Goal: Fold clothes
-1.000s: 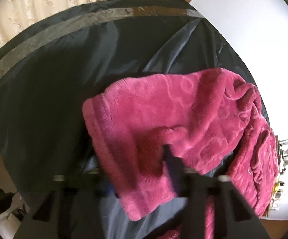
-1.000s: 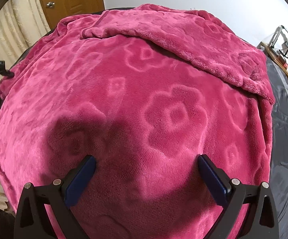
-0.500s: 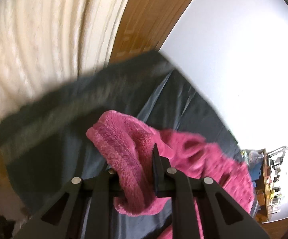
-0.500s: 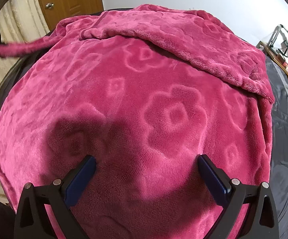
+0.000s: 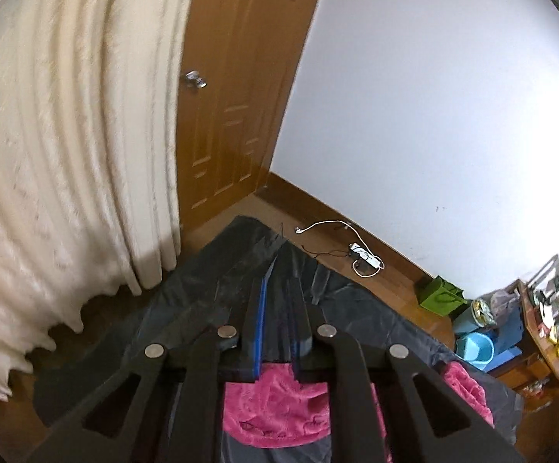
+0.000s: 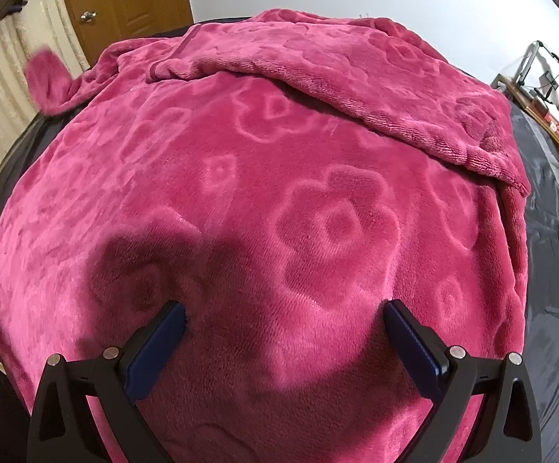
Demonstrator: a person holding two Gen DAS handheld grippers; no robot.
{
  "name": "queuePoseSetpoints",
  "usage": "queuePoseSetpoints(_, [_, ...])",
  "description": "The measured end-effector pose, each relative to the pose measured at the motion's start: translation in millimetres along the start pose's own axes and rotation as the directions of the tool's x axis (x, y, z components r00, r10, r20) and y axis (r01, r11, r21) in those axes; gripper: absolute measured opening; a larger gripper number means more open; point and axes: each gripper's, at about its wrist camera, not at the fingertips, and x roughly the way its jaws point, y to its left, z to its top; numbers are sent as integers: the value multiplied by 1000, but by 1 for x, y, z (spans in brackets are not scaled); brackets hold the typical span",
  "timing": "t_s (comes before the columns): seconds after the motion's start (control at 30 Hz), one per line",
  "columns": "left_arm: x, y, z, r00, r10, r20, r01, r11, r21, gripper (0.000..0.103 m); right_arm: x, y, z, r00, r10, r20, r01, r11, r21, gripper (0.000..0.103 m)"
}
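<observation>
Across the dark grey plastic sheet (image 6: 549, 270) lies the magenta fleece garment embossed with flowers (image 6: 279, 200), covering most of the surface and reaching its near and left edges. One flap of the fleece is folded back toward the far edge. At the far-left corner a cuff-like end of the fleece (image 6: 46, 77) is raised off the sheet, blurred. The right gripper (image 6: 283, 339) hovers over the near part of the garment, its blue-padded fingers (image 6: 156, 347) spread wide with nothing between them. The left gripper (image 5: 277, 308) has its fingers drawn close together; pink fleece shows beneath them, but whether they pinch it I cannot tell. Behind stand a cream curtain (image 5: 67, 135) and a brown wooden door (image 5: 237, 77).
</observation>
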Motion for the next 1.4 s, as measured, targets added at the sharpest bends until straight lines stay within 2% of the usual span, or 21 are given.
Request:
queuePoseSetpoints(0.1, [9, -9, -2, 1000, -13, -17, 14, 999, 32, 12, 2, -1, 3, 1000, 3, 4, -3, 1000, 8, 103])
queuePoseSetpoints(0.2, [31, -1, -18, 996, -12, -84, 14, 1000, 24, 16, -8, -5, -5, 1000, 2, 6, -2, 1000, 11, 103])
queuePoseSetpoints(0.27, [44, 10, -34, 991, 13, -136, -13, 1000, 3, 29, -10, -1, -6, 1000, 0, 7, 0, 1000, 12, 103])
queuePoseSetpoints(0.3, [52, 15, -43, 987, 31, -160, -33, 999, -11, 32, -10, -1, -7, 1000, -2, 6, 1, 1000, 12, 103])
queuePoseSetpoints(0.37, [68, 39, -63, 974, 35, -223, -56, 994, -91, 40, -9, -1, -8, 1000, -3, 5, 3, 1000, 12, 103])
queuePoseSetpoints(0.47, [89, 76, -95, 949, -29, -315, -57, 964, -259, 45, -8, -1, -8, 1000, -5, 5, 5, 1000, 12, 103])
queuePoseSetpoints(0.6, [108, 99, -135, 914, -118, -389, -44, 923, -382, 49, 6, 5, 4, 1000, -5, 1, 5, 1000, 10, 103])
queuePoseSetpoints(0.63, [112, 100, -143, 906, -127, -404, -47, 917, -395, 51, 7, 4, 2, 1000, -5, -2, 5, 1000, 11, 103])
queuePoseSetpoints(0.7, [121, 104, -157, 889, -150, -432, -55, 902, -427, 52, -18, -13, -18, 1000, -5, -9, 5, 1000, 12, 103])
queuePoseSetpoints(0.87, [142, 110, -180, 867, -227, -443, -55, 840, -539, 54, -18, -9, -13, 1000, -9, -25, 9, 1000, 11, 103])
queuePoseSetpoints(0.9, [146, 108, -182, 863, -235, -447, -54, 837, -545, 54, -18, -8, -12, 1000, -10, -27, 10, 1000, 12, 103])
queuePoseSetpoints(1.0, [157, 108, -185, 867, -225, -445, -65, 834, -548, 57, -16, -8, -11, 999, -12, -32, 12, 1000, 14, 103])
queuePoseSetpoints(1.13, [168, 113, -188, 875, -215, -434, -87, 812, -578, 69, -14, -6, -6, 999, -14, -38, 15, 1000, 18, 103])
queuePoseSetpoints(1.3, [176, 118, -195, 866, -230, -444, -99, 792, -602, 71, -9, -5, 0, 999, -15, -41, 16, 1000, 20, 103])
queuePoseSetpoints(1.4, [178, 125, -197, 874, -212, -437, -123, 774, -621, 71, -6, -4, 4, 999, -16, -44, 17, 1000, 21, 103])
